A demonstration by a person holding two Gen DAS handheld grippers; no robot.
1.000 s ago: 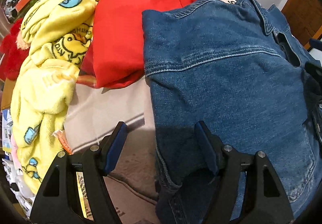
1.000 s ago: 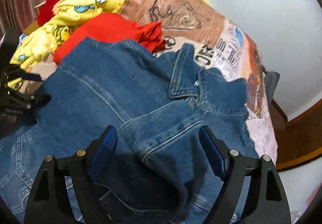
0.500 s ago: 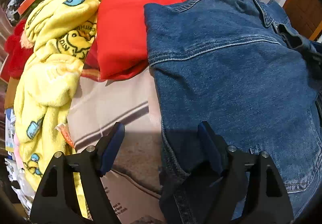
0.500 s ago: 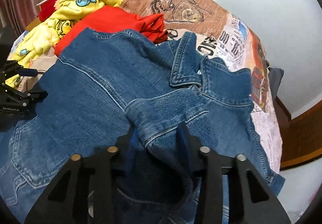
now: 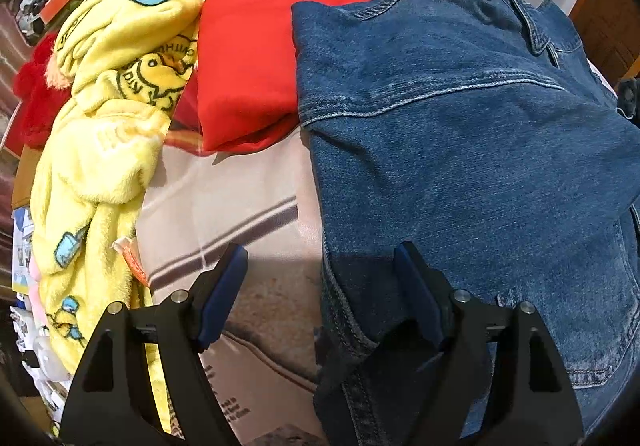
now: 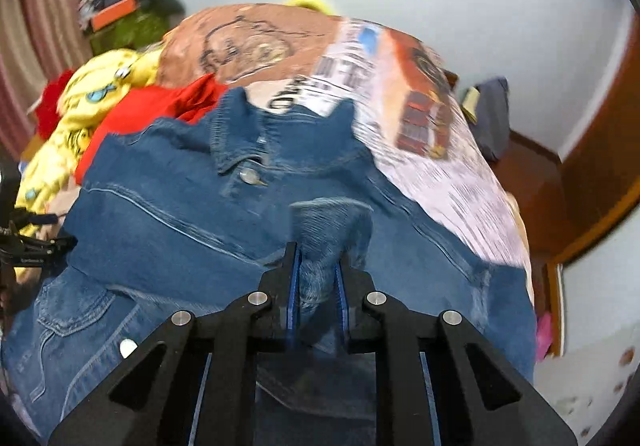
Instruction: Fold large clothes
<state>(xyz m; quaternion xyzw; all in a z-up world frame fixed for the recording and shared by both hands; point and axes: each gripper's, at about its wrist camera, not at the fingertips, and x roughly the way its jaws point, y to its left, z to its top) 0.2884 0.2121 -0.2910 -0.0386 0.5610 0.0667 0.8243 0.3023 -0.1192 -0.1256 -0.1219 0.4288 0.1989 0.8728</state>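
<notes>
On the bed (image 5: 240,205), a blue denim jacket (image 5: 460,133) is lying spread, collar (image 6: 232,141) toward the far end, a metal button (image 6: 250,177) showing below it. Right hand-held gripper (image 6: 316,278) is clenching a bunched fold of the denim jacket, fabric pinched up between its blue pads. Left hand-held gripper (image 5: 320,286) is sitting released, jaws wide, straddling the jacket's near edge, gripping nothing. Red garment (image 5: 248,57) and yellow fleece (image 5: 100,125) are lying beside it. Right wrist view is motion-blurred; bedspread print is unreadable, jacket's lower part cut off.
</notes>
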